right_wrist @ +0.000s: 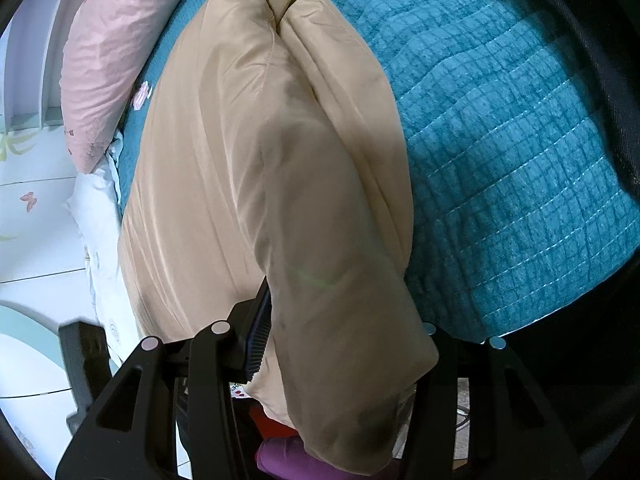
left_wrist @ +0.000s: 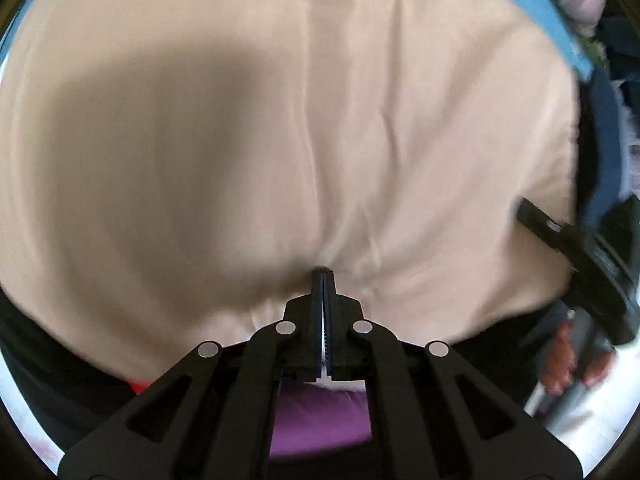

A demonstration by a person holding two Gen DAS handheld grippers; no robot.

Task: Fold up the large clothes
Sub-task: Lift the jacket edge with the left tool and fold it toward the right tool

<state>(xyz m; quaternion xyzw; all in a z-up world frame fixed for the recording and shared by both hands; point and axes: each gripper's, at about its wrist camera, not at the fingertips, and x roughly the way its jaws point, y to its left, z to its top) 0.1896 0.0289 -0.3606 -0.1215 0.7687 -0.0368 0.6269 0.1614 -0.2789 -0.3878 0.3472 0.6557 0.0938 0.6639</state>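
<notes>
Mid-fold, tan padded garment on teal quilt.
Bunched in right gripper, pinched by closed left gripper (smoothing, final fold remaining).

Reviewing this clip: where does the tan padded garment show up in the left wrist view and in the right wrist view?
Left wrist: the tan garment fills most of the picture, spread above the left gripper.
Right wrist: it runs from top centre down to the bottom, a thick fold between the right gripper fingers.
Shared landmark: the teal quilt, a blue strip at upper right in the left view.
</notes>
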